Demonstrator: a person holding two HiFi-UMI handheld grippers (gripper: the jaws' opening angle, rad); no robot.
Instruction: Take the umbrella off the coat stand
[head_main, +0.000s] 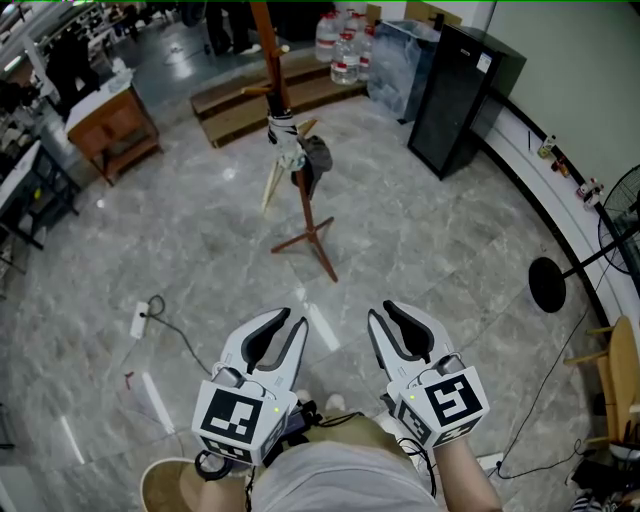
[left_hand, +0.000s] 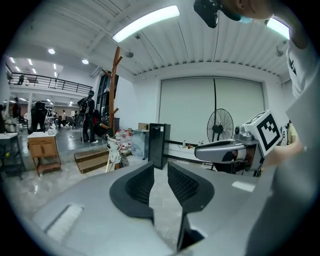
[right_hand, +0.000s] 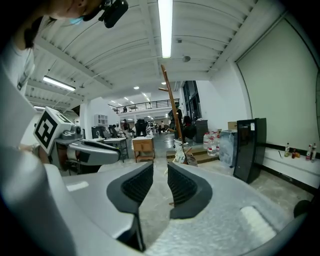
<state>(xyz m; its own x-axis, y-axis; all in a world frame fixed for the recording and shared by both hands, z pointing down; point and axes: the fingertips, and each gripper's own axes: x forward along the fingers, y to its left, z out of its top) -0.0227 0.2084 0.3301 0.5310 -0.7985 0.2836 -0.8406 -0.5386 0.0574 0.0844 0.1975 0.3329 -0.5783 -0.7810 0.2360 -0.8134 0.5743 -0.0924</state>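
Marble floor (head_main: 430, 250); coat stand (head_main: 303, 195) upper centre, umbrella (head_main: 281, 150) hanging on it. Left hand-held gripper (head_main: 295, 320) and right hand-held gripper (head_main: 381, 310) low in frame: jaws narrowly apart, empty.

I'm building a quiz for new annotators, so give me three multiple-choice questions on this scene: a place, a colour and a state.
1. In the head view, the black cabinet is on which side of the coat stand? A left B right C nearer the person
2. What colour is the coat stand? A white B reddish-brown C blue
3. The left tool and right tool are: A both open, empty B both shut C one shut
Answers: B, it stands right of the stand; B, pole and legs are reddish-brown; A, each tool's view shows parted jaws with nothing between.
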